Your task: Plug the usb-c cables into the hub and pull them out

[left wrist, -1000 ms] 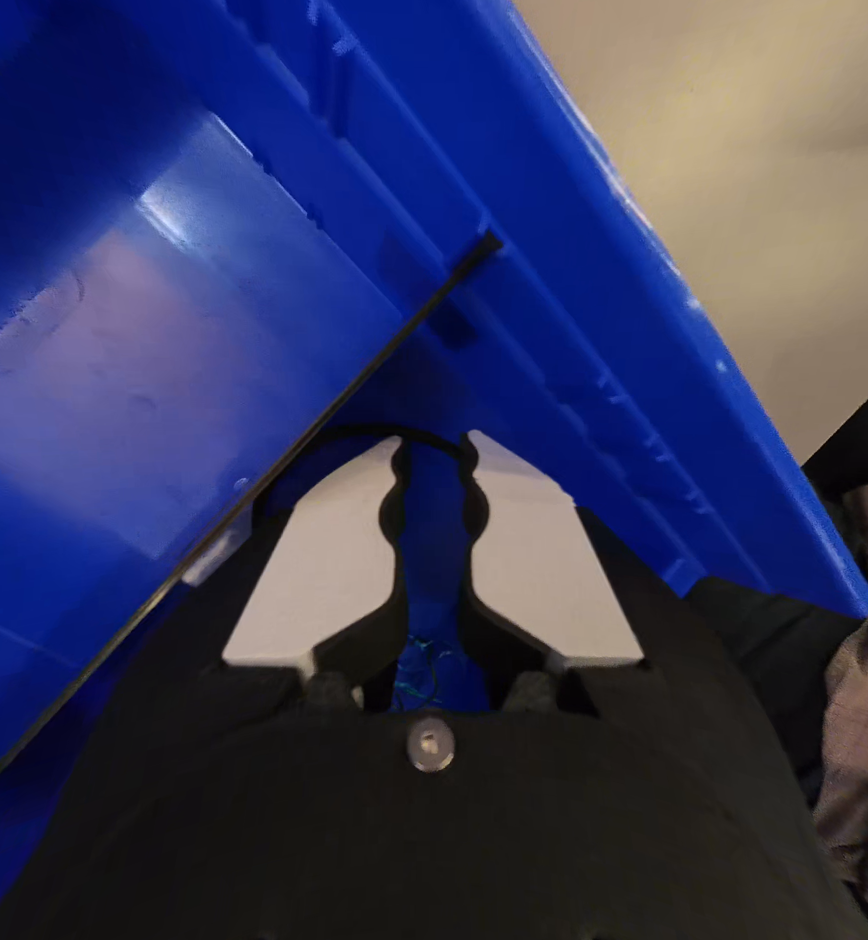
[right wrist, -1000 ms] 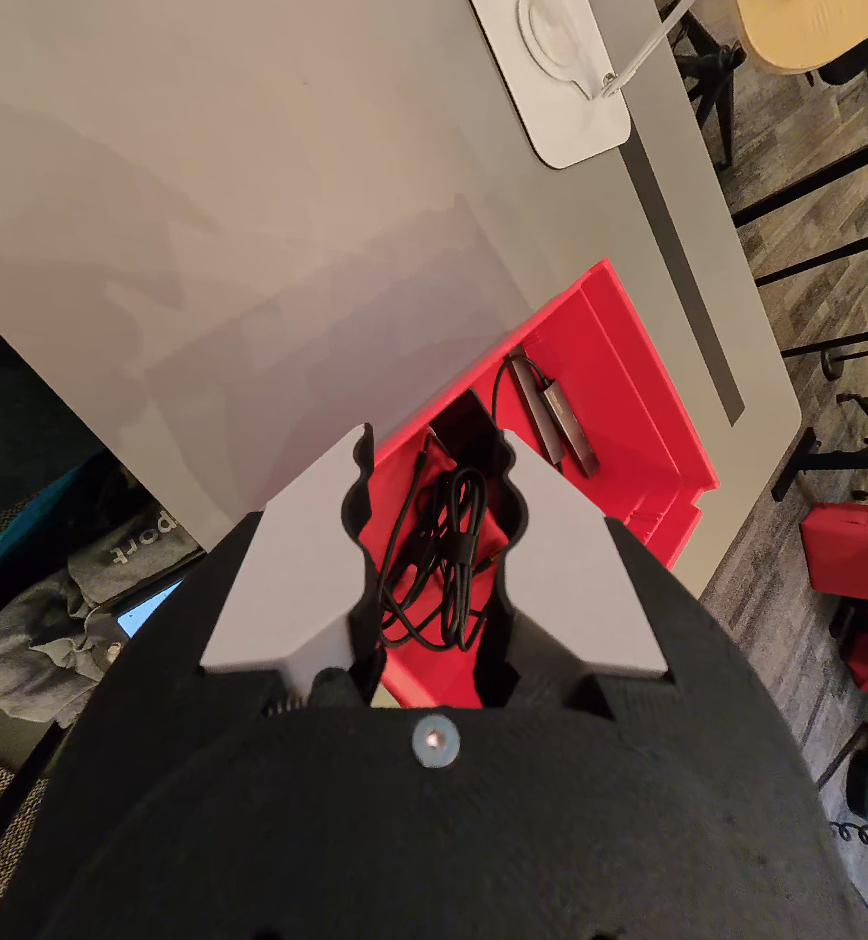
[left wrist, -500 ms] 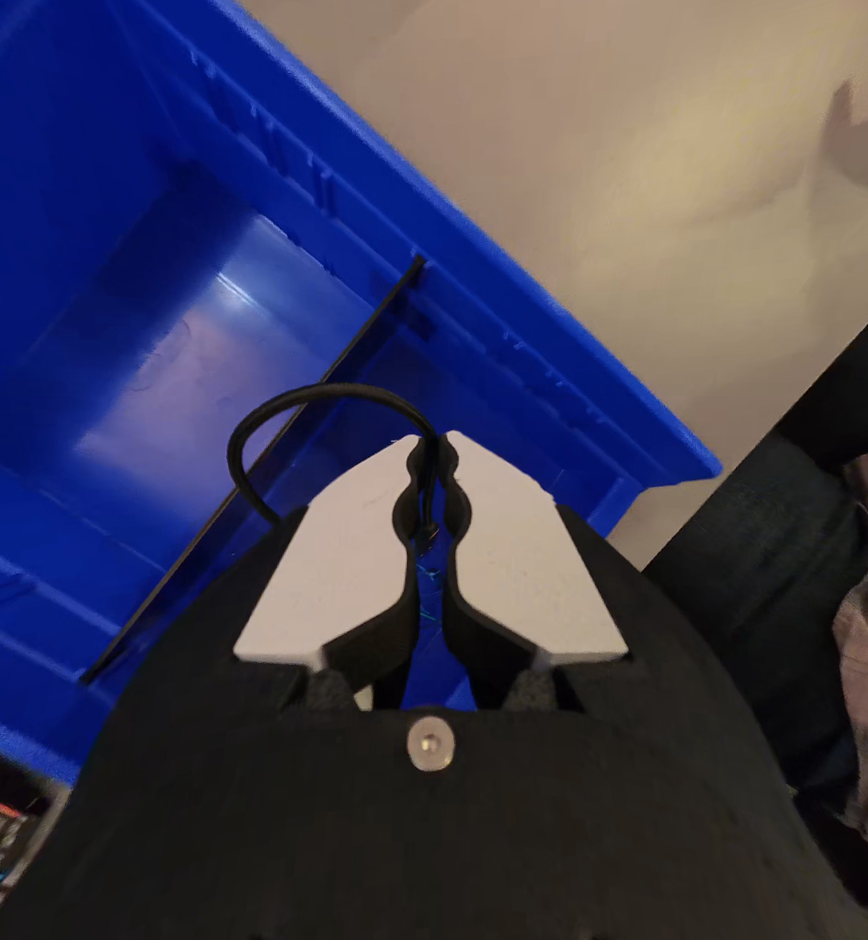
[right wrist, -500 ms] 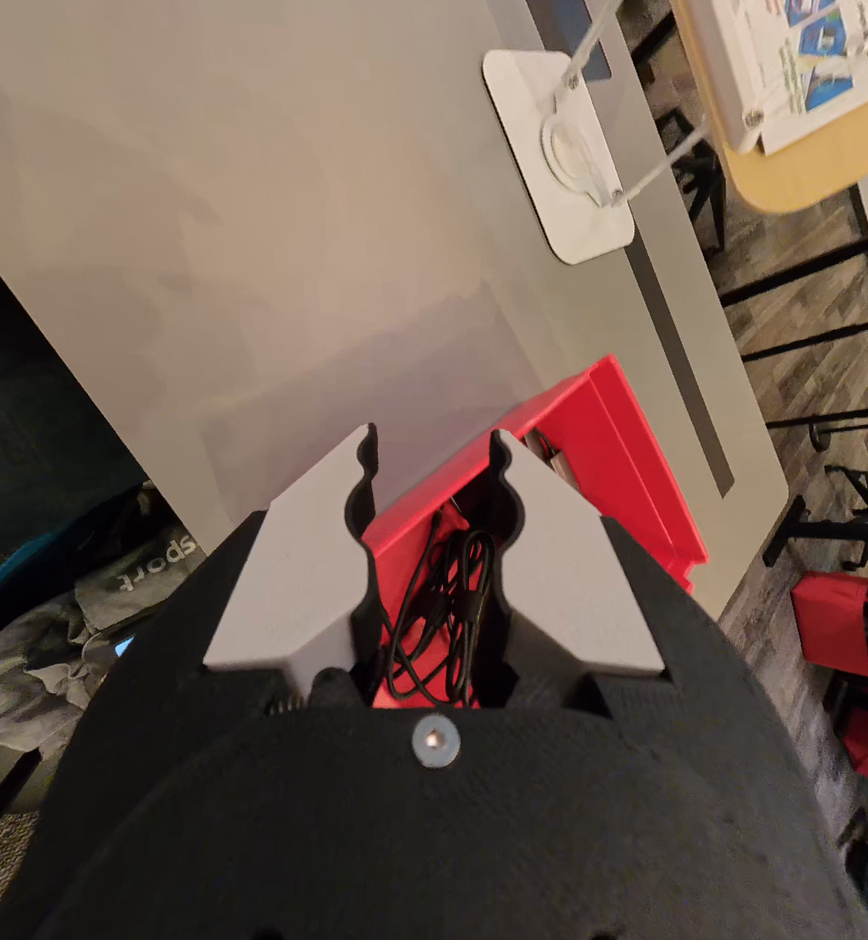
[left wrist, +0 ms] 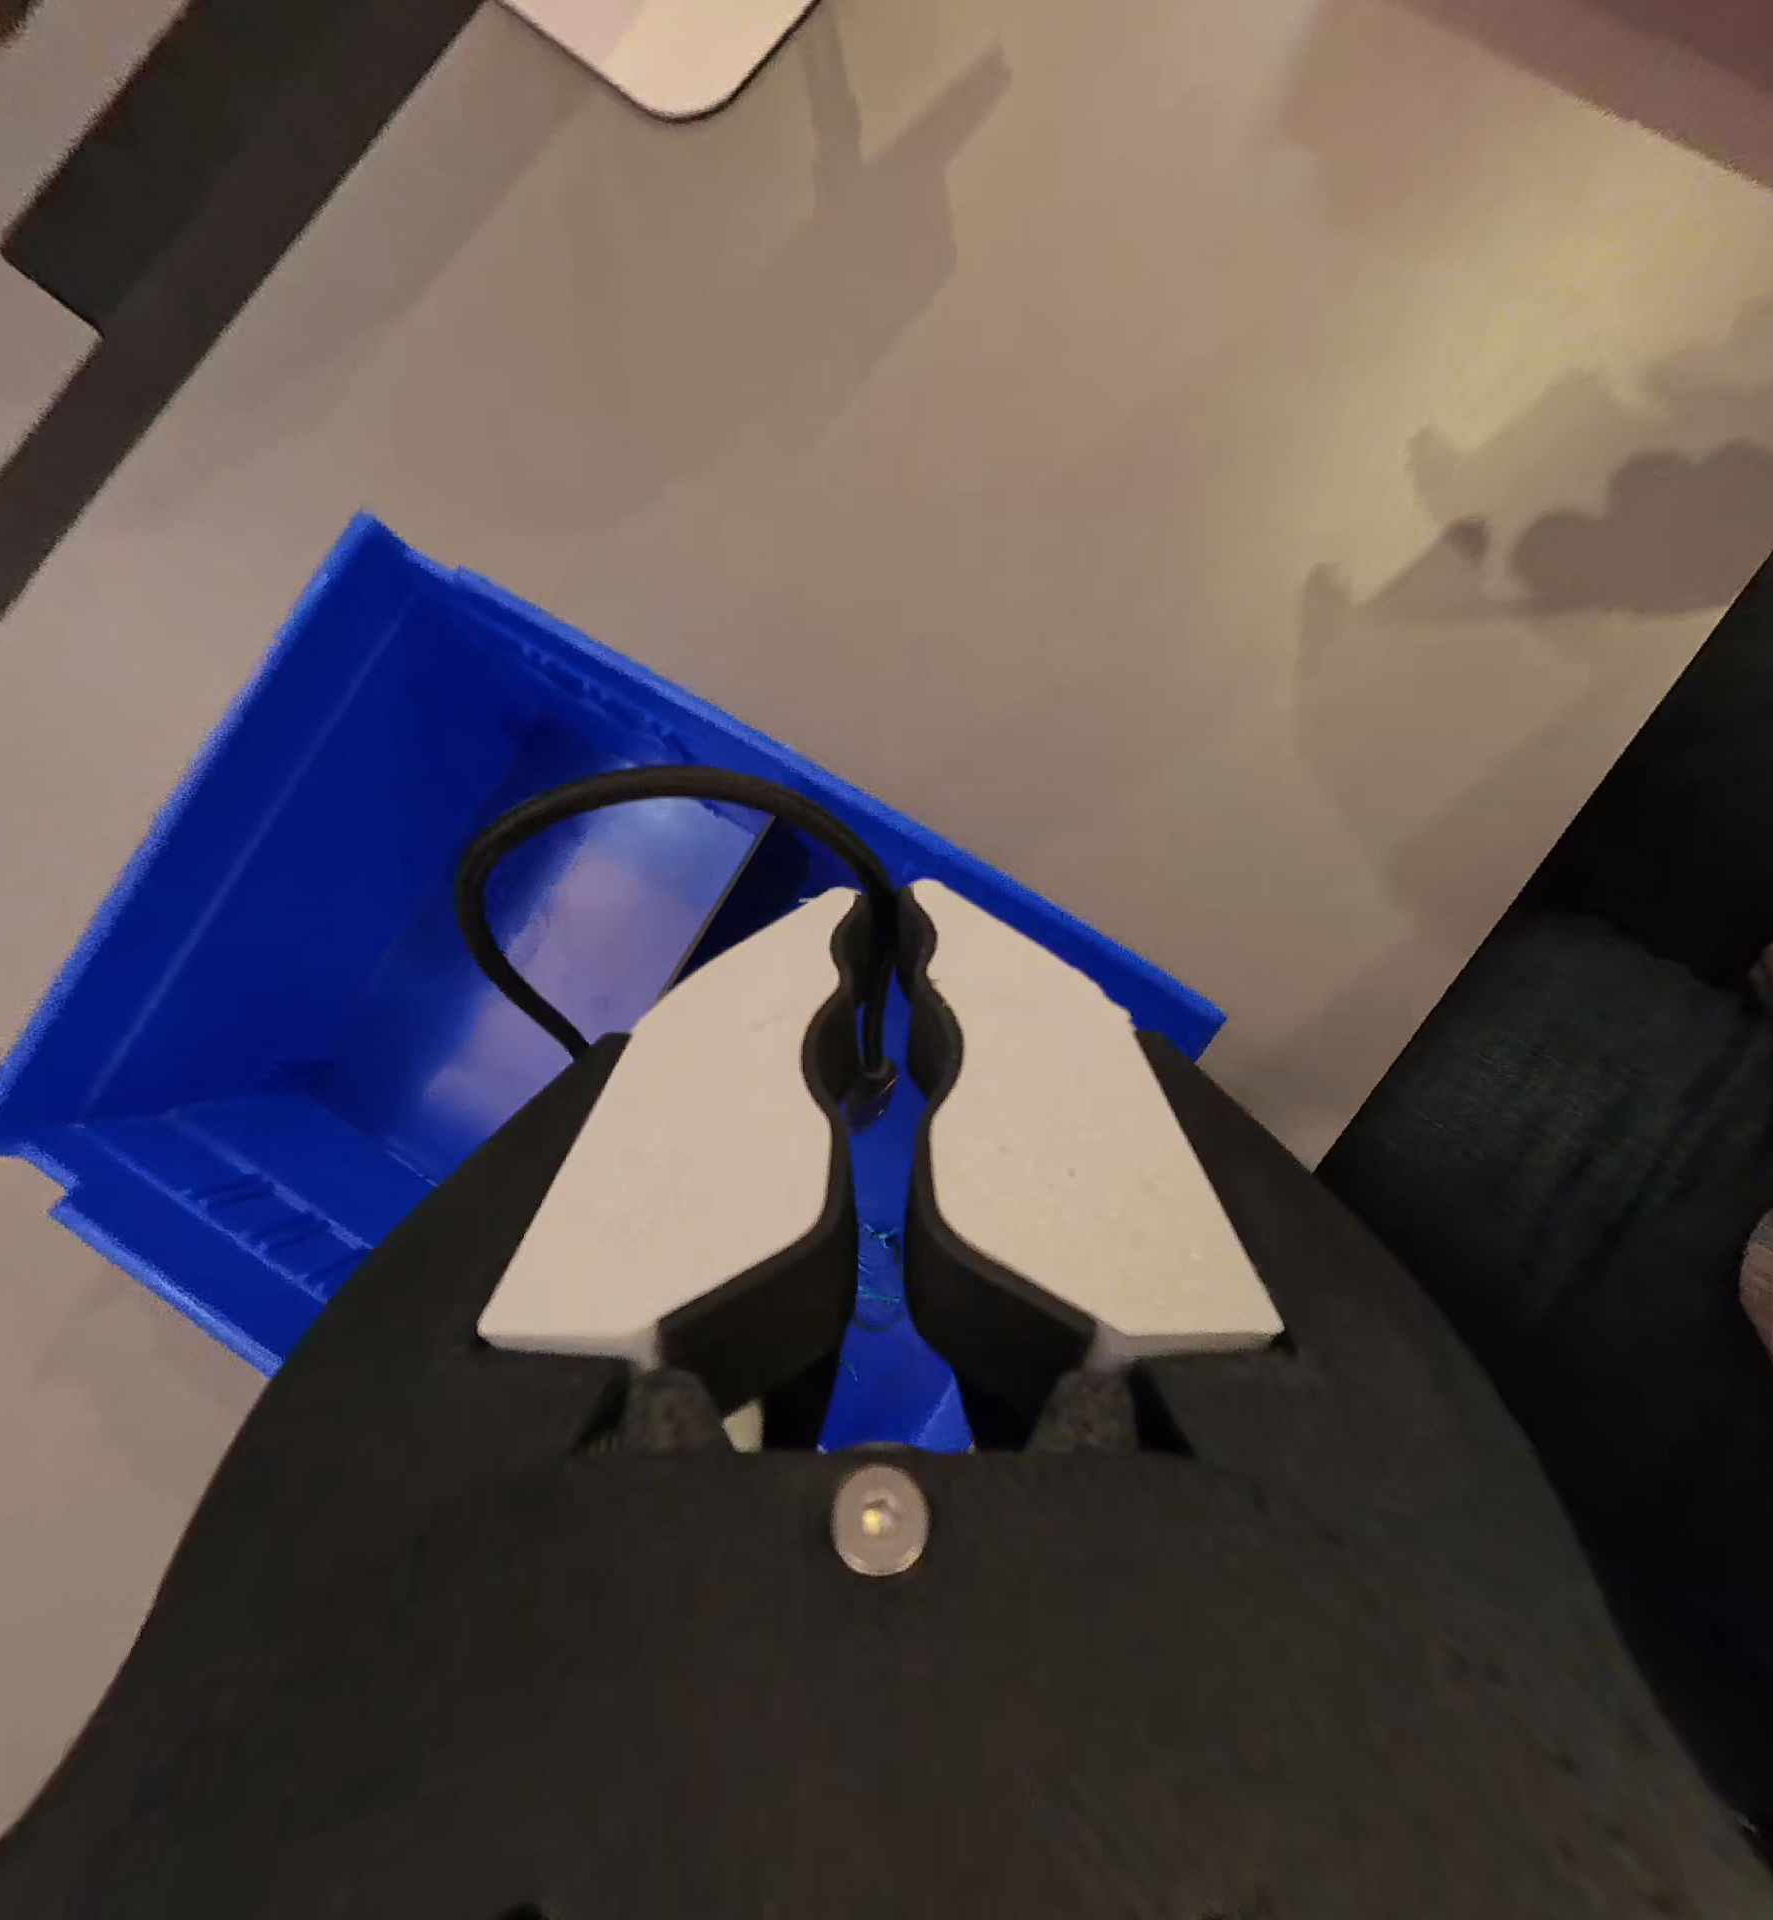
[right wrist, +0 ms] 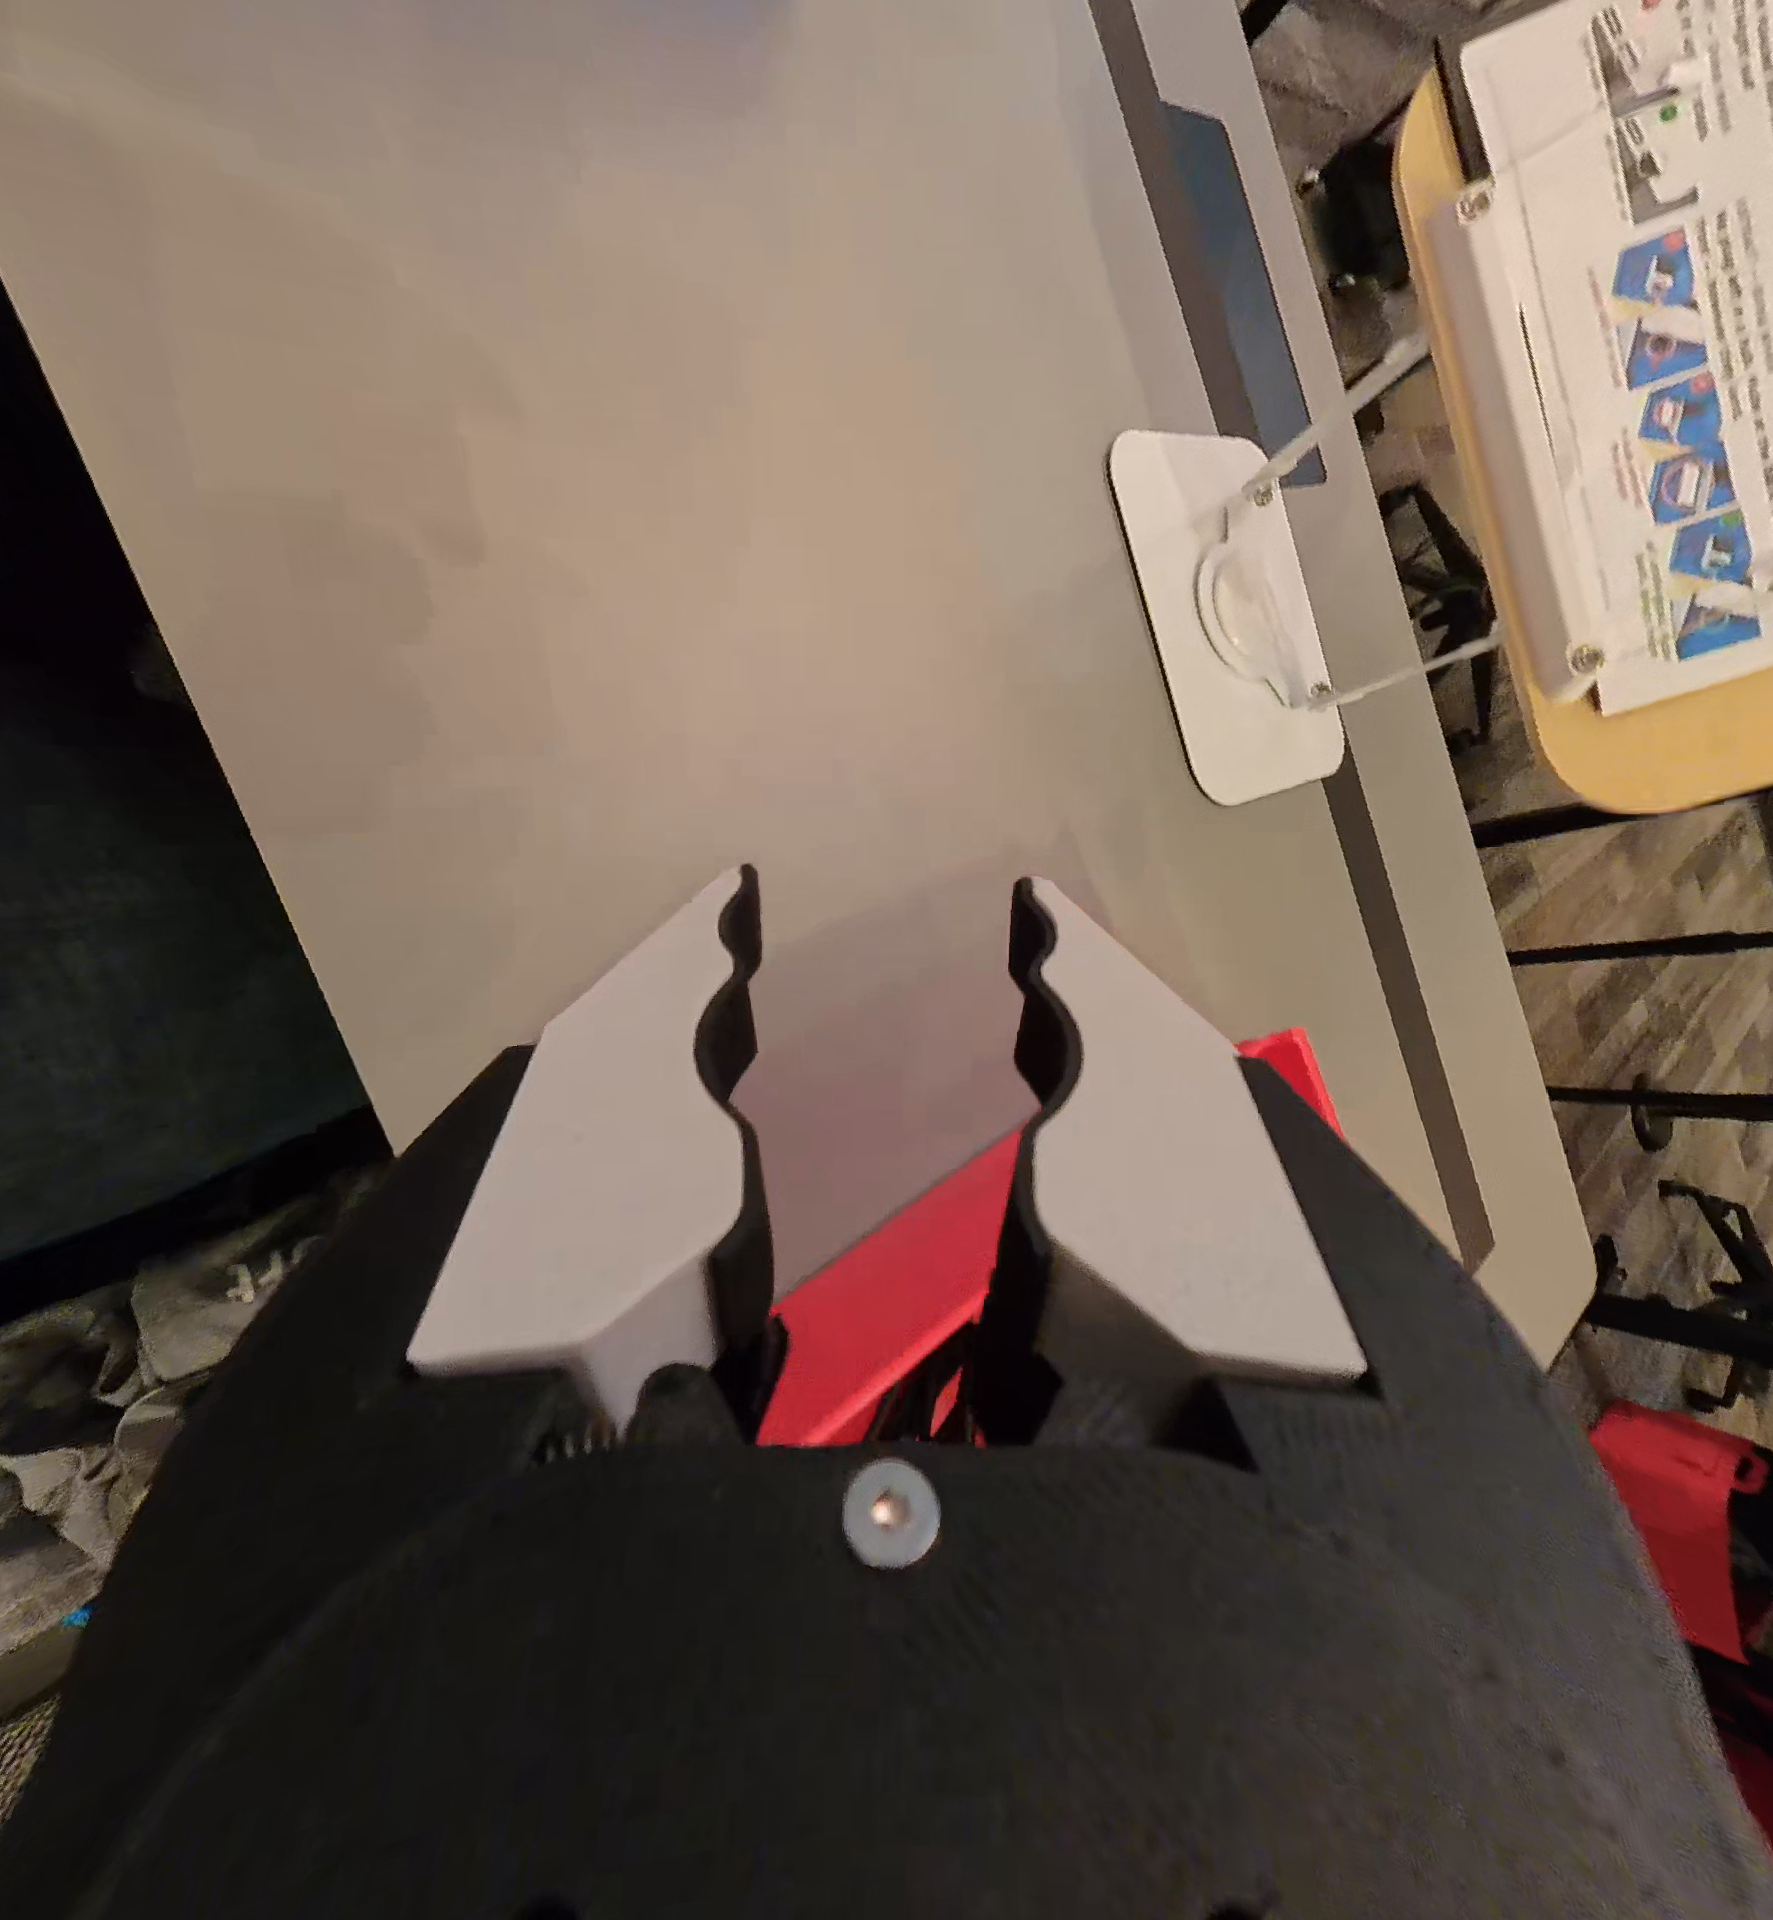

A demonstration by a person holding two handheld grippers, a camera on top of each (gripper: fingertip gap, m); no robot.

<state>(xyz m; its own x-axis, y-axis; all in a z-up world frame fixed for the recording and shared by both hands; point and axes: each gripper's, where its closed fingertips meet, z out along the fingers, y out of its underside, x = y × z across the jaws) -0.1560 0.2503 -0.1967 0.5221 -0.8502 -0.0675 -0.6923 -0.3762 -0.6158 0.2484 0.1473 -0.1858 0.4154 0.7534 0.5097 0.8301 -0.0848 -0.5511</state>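
Black cable [left wrist: 508, 883] pinched, left hand-held gripper [left wrist: 882, 904]

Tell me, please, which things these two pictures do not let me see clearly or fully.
- Left wrist view: the black cable loops out of the left hand-held gripper; its lower run disappears behind the gripper body, and the plug type is too small to tell.
- Left wrist view: the near part of the blue bin is covered by the gripper.
- Right wrist view: the red bin and its contents sit mostly behind the open right hand-held gripper; no hub shows.
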